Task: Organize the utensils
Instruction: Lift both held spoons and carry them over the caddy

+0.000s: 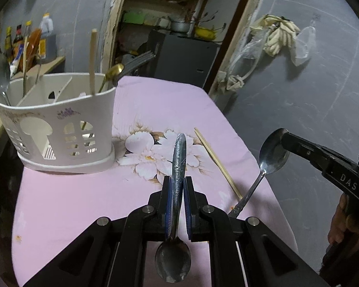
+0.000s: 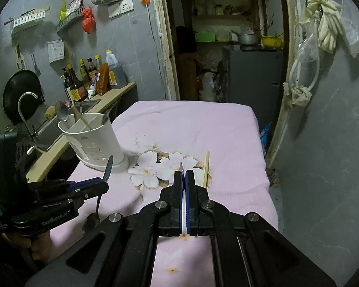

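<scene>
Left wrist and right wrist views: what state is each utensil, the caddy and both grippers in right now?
Left gripper: shut on a steel spoon's handle.
Left steel spoon: held off the cloth, bowl towards the camera.
Right gripper: shut on a second spoon's bowl.
Second steel spoon: lifted, handle hanging down.
Wooden chopsticks: lying flat on the pink floral cloth.
White plastic utensil caddy: upright, partly filled.
</scene>
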`<act>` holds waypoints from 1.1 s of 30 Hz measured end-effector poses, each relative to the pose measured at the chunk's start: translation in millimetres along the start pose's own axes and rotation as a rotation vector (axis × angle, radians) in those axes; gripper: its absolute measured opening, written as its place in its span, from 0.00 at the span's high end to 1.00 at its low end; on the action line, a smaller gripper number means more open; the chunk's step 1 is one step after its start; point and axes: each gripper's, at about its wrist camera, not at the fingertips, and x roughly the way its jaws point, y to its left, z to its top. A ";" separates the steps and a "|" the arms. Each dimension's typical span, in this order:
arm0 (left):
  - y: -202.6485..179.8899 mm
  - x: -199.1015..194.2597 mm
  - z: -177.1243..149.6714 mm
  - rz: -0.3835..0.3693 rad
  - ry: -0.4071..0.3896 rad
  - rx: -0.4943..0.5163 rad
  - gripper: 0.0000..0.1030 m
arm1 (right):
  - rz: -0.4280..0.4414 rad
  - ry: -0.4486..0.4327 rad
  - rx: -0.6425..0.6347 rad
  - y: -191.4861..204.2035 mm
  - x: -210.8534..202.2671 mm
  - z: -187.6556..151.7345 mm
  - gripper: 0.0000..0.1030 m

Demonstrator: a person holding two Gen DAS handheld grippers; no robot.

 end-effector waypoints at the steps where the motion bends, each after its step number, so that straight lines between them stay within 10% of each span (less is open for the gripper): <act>1: 0.5 -3.9 -0.6 -0.007 -0.002 0.008 0.91 | -0.006 -0.003 -0.002 3.5 -3.7 -0.1 0.97; 24: 83.4 -109.2 78.8 -0.004 -0.268 -0.026 0.98 | -0.081 -0.257 -0.150 115.1 -54.5 73.3 0.99; 33: 109.4 -105.4 82.0 -0.022 -0.251 -0.081 0.98 | -0.050 -0.242 -0.181 137.9 -48.8 81.1 0.99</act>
